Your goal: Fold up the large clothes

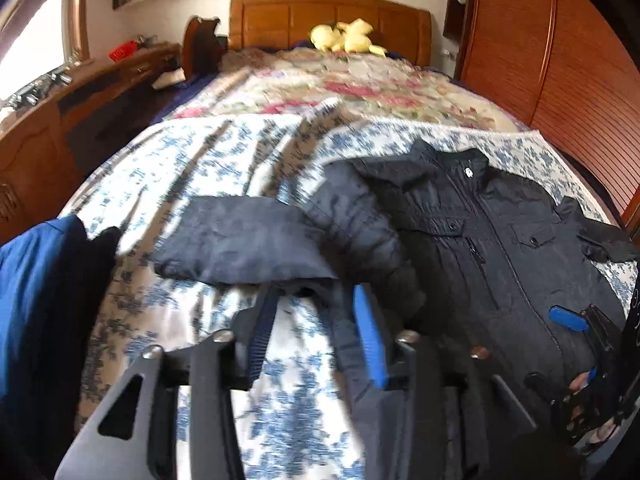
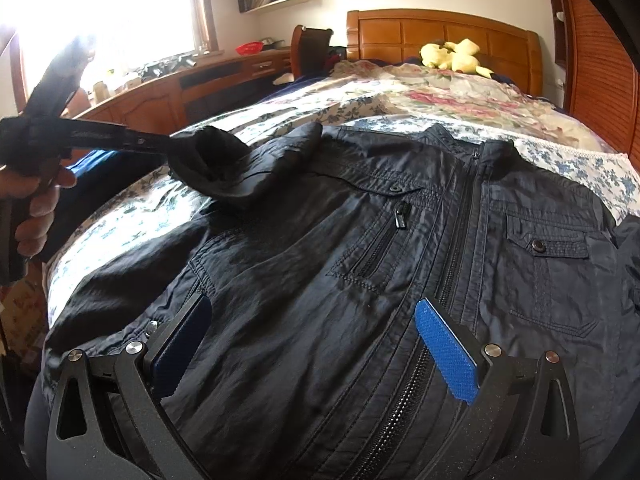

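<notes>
Right wrist view: black jacket point(image 2: 400, 220) lies front-up on the bed point(image 2: 580, 160), zipper closed. Its long axis runs from the hem, nearest the camera, to the collar, which points toward the wooden headboard point(image 2: 440, 32). One sleeve point(image 2: 224, 168) extends to the side and is lifted off the blue-and-white floral bedspread point(image 2: 120, 216).

Left claw point(image 2: 160, 142): closed on the sleeve cuff, fabric bunched at its tip. In the left wrist view, sleeve fabric passes between the blue pads point(image 1: 370, 336) of that claw, whose fingers stand only narrowly apart.

Right claw point(image 2: 312, 344): spread wide, fingers apart over the lower front of the jacket, one on each side of the zipper area, gripping nothing.

Beyond the jacket, a yellow plush toy point(image 2: 454, 56) rests against the headboard. A red basket point(image 2: 249, 47) stands on the wooden desk point(image 2: 168, 92) below the window; its contents cannot be made out.
</notes>
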